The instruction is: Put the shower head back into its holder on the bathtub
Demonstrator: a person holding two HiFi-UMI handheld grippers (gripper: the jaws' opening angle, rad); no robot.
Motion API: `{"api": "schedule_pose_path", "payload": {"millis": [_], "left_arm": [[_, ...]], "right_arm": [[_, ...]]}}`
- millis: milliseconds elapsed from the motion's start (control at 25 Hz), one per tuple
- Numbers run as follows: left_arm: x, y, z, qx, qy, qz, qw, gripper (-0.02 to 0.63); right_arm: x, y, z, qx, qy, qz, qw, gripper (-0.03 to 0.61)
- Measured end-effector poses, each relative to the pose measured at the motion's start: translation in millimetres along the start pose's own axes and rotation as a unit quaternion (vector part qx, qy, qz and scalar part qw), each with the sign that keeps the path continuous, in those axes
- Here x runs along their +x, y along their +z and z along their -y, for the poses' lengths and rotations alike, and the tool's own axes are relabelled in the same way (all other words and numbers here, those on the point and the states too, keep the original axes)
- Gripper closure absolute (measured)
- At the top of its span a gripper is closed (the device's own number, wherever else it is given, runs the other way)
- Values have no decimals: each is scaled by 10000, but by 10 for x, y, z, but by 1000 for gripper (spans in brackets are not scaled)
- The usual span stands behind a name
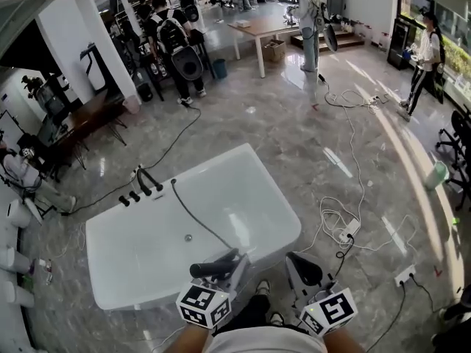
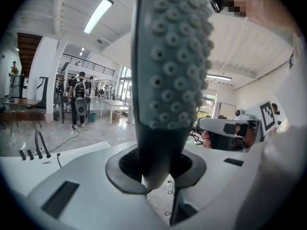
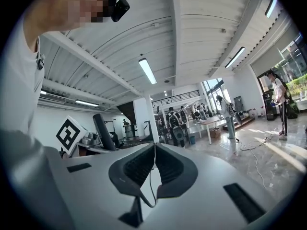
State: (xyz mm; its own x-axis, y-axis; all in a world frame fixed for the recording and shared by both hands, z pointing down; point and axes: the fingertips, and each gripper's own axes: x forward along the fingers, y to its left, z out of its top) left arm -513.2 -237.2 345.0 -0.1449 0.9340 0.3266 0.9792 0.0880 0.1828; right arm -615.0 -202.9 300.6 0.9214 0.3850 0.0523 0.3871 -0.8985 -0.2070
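We faced the white bathtub [image 1: 147,252]. At 6 o'clock our left claw [image 1: 238,259] gripped the dark shower head [image 1: 210,269], jaws partly apart. Its hose [image 1: 196,217] crossed the tub toward the tap fittings [image 1: 140,190] at 10 o'clock. Our right claw [image 1: 300,265] was closed and empty.

The right hand-held gripper [image 3: 154,152], jaws closed tight together, points across a glossy floor [image 3: 249,152] toward distant people [image 3: 178,123].

No legible text, brand, number or label found. Only coded black-and-white square markers, without letters, on the cube [image 1: 204,305] behind the fingers of the left gripper [image 1: 236,259] and the matching cube [image 1: 331,311] behind those of the right gripper [image 1: 294,260].
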Motion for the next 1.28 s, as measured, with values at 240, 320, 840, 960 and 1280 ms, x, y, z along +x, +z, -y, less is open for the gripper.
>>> {"api": "schedule_pose_path", "payload": {"millis": [240,320,840,960,1280], "left_arm": [[511,206,-342,239,-468,-85,9986,517],[706,322,-431,307,-636,-34,9975,516],[1601,465,-577,326,-1230,-535,9904,517],[1803,471,-542,335,-1283,-649,9890,517],[2516,551,-496,221,-1001,-738,9920,517]], "right_arm": [[396,105,393,1,-575,194,9982,563],[514,181,562,-36,-795,311,9963,563],[699,384,1436,358,-1718,433,9835,563],[700,369,1624,436,-1777,425,9822,564],[808,387,2427,565,-1591,337,9851,563]]}}
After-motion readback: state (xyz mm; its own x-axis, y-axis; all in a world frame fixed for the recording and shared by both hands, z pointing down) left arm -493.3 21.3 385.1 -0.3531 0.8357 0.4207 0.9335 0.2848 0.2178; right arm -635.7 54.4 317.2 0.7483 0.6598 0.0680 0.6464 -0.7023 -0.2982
